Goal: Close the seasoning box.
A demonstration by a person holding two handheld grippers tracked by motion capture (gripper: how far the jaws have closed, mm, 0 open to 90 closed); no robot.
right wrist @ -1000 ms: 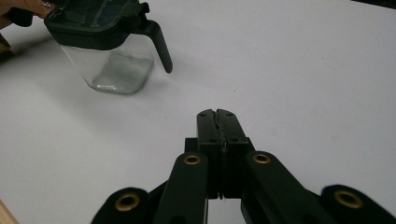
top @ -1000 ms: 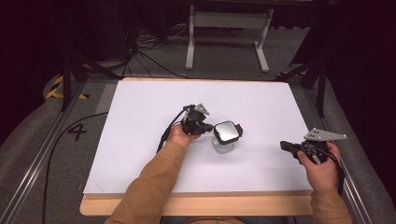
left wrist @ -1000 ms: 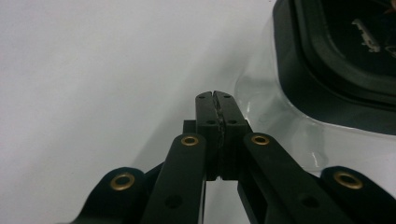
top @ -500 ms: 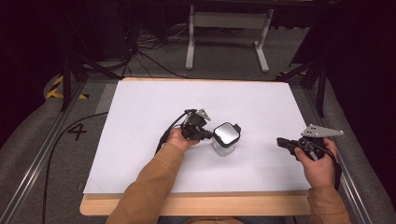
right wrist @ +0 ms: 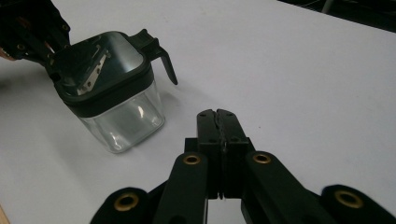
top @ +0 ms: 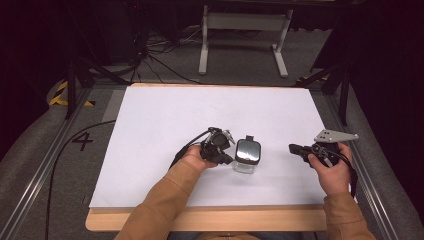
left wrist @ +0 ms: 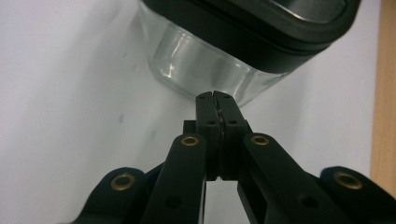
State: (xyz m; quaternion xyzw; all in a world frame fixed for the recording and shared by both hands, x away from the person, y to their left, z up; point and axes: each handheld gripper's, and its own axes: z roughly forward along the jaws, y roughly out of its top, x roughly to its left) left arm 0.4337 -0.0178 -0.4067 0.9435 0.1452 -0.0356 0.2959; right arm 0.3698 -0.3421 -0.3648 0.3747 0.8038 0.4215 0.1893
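Glass container [top: 247, 156], with its black lid [top: 248, 150] seated on top, stands on the white table top [top: 165, 115] a little below and right of centre in the high view. It is upright there; a black latch tab sticks out from the lid's far edge.

Working left to right in the high view: my left gripper [top: 225, 149] lies at centre frame, just left of the container, pointing at its side. In the left gripper view the jaws are pressed together with nothing between them, and their tips sit right at the lower glass wall [left wrist: 196, 70], beneath the lid's rim [left wrist: 261, 32]. I cannot tell whether the tips touch the glass or stop just short of it.

Next comes the container itself. In the right gripper view it sits at the upper left of the frame, clear body [right wrist: 126, 121] under the dark lid [right wrist: 100, 63], the latch [right wrist: 161, 51] hooked out to the right.

At the right of the high view my right gripper [top: 296, 149] is held off the container, well apart from it, pointing towards it. Its jaws are also pressed together and empty.

My judgement: the step in hand is the approach, with neither gripper holding anything. The left looks placed to brace or nudge the body. The next move calls for the right gripper to spread its jaws and close in on the latch side, while the left steadies the glass so it does not slide on the smooth surface.
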